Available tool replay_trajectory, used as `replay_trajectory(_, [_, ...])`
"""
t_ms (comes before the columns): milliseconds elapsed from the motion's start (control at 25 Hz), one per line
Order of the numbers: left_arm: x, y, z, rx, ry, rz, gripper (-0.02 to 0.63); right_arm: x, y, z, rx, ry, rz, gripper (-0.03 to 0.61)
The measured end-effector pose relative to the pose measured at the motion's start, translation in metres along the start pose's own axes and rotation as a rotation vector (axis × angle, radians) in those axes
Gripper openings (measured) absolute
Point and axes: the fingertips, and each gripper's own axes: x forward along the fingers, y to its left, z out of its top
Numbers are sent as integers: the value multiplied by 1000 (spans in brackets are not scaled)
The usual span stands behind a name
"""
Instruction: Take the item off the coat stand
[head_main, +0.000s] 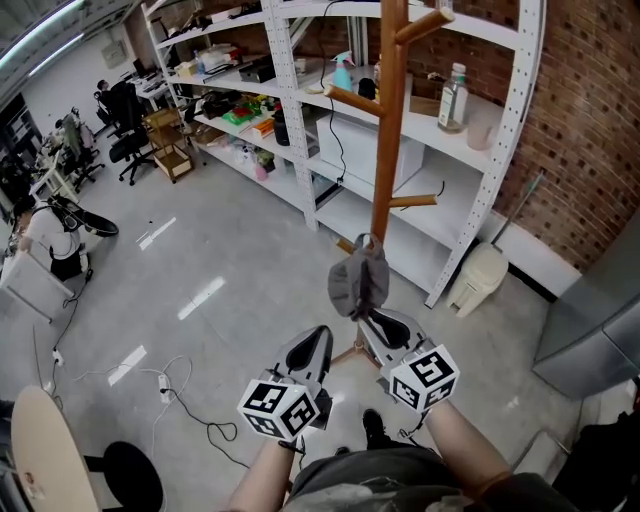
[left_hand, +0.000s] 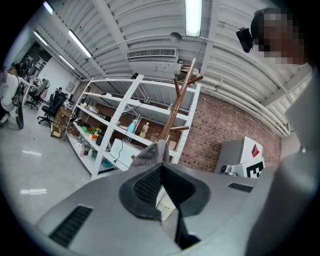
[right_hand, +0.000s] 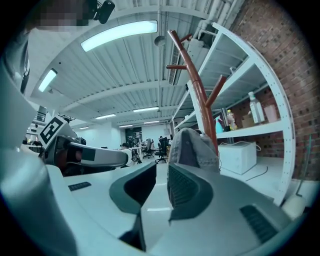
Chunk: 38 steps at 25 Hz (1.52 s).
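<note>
Grey cloth cap (head_main: 358, 280) hangs low on the brown wooden coat stand (head_main: 388, 120), frame ctr, not yet off. R hand-held gripper (head_main: 385, 328) sits just below it, jaws slightly apart w/ nothing between; cap lies just past one jaw. L hand-held gripper (head_main: 316, 345) waits beside, jaws together, empty. Next, likely: get cloth between R jaws, close, lift clear of peg.

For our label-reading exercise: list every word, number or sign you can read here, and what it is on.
No words or numbers are readable.
Marker cubes: black-and-white square patterns, no letters.
Bottle label: too small to read.
Grey cabinet: red diamond sign, no words.
</note>
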Motion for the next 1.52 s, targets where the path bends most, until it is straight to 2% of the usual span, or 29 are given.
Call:
replay_trajectory(80, [3,4,3,2,-6,6,8,10,0,3,-7,12,11,64])
replay_trajectory(320, [14,17,9,15,-11,19,8,35,-3,5,-30,43,20,141])
replay_trajectory(760, [25,40,16,20,-7,33,8,57,-18,0,-99,71,-109,143])
replay_trajectory(1120, [34,44,19,23,10,13,8,54,-14,2,-87,67,-110,143])
replay_trajectory(1520, [35,42,12,11,38,-11,8,40,-24,5,-84,57,-192,143])
